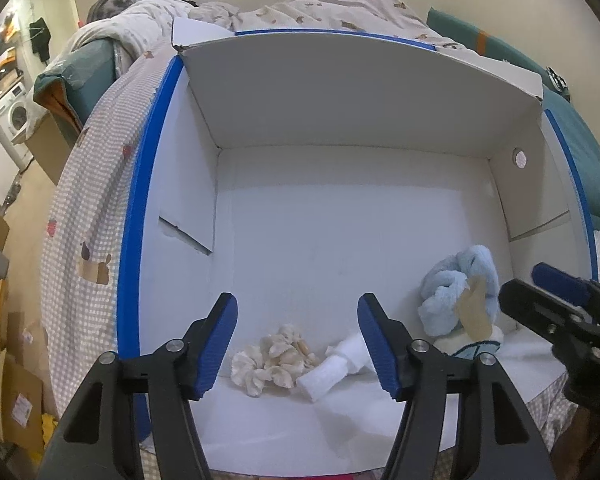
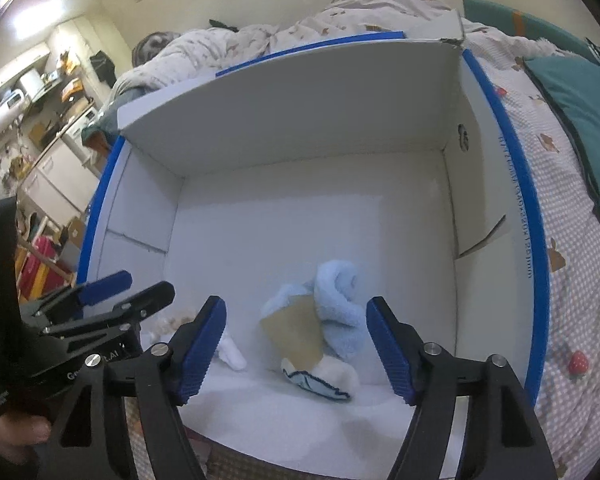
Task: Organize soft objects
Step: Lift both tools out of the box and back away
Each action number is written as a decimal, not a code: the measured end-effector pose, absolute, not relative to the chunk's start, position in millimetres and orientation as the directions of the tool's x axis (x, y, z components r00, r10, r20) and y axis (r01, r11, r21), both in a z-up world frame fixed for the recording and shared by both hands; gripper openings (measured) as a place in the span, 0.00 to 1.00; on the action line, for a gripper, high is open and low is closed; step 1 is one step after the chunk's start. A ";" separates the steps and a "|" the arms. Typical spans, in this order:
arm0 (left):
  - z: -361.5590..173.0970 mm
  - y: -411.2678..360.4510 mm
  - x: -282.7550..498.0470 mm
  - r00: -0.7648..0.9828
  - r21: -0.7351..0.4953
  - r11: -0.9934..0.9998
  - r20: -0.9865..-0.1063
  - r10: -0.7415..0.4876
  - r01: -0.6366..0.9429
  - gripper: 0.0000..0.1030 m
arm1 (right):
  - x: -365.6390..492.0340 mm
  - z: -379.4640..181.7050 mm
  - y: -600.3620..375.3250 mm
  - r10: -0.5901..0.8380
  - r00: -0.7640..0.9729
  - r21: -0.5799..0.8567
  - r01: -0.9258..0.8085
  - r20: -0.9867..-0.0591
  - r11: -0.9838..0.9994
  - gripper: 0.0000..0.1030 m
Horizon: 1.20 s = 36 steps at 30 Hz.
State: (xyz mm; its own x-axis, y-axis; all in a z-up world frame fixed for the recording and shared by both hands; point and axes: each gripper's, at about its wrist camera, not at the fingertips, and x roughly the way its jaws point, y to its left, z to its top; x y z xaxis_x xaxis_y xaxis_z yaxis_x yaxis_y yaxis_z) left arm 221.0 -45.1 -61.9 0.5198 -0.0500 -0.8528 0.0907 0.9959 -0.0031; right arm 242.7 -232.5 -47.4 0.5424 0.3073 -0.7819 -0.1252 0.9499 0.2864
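Claws (image 1: 298, 346) apart; white roll (image 1: 332, 366) lying diagonal.

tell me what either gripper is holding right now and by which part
Nothing. The left gripper and right gripper are both open and empty above the white box; the blue plush toy lies loose inside.

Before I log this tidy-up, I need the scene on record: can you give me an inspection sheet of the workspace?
Surface: checked bedspread under a white box.
Job's things: blue plush toy, cream scrunchie and white cloth roll lie on the box floor.
Clutter: nothing seen in the box besides these.
Grippers: left gripper and right gripper open, empty.
Cables: nothing seen.
Surroundings: rumpled quilt, teal pillow, washing machine.
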 end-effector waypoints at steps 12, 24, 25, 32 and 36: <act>-59.1 -41.6 220.0 0.530 -0.002 0.997 -0.847 -0.045 0.083 0.58 | 240.3 -36.1 -234.6 0.312 0.604 0.294 -0.133 -0.733 0.947 1.00; -48.9 -33.6 210.4 0.546 -0.005 0.998 -0.837 -0.041 0.067 0.58 | 237.1 -38.1 -236.7 0.291 0.585 0.281 -0.112 -0.757 0.953 1.00; -47.5 -32.3 208.9 0.548 -0.003 0.998 -0.835 -0.039 0.067 0.58 | 236.2 -38.1 -237.6 0.290 0.584 0.282 -0.108 -0.758 0.953 1.00; -35.2 -19.3 192.5 0.569 -0.010 0.999 -0.821 -0.037 0.049 0.58 | 227.1 -36.1 -246.9 0.276 0.584 0.287 -0.077 -0.763 0.955 1.00; -34.4 -13.2 179.1 0.565 -0.010 0.999 -0.824 -0.033 0.044 0.58 | 217.0 -33.0 -248.6 0.271 0.587 0.283 -0.073 -0.763 0.956 1.00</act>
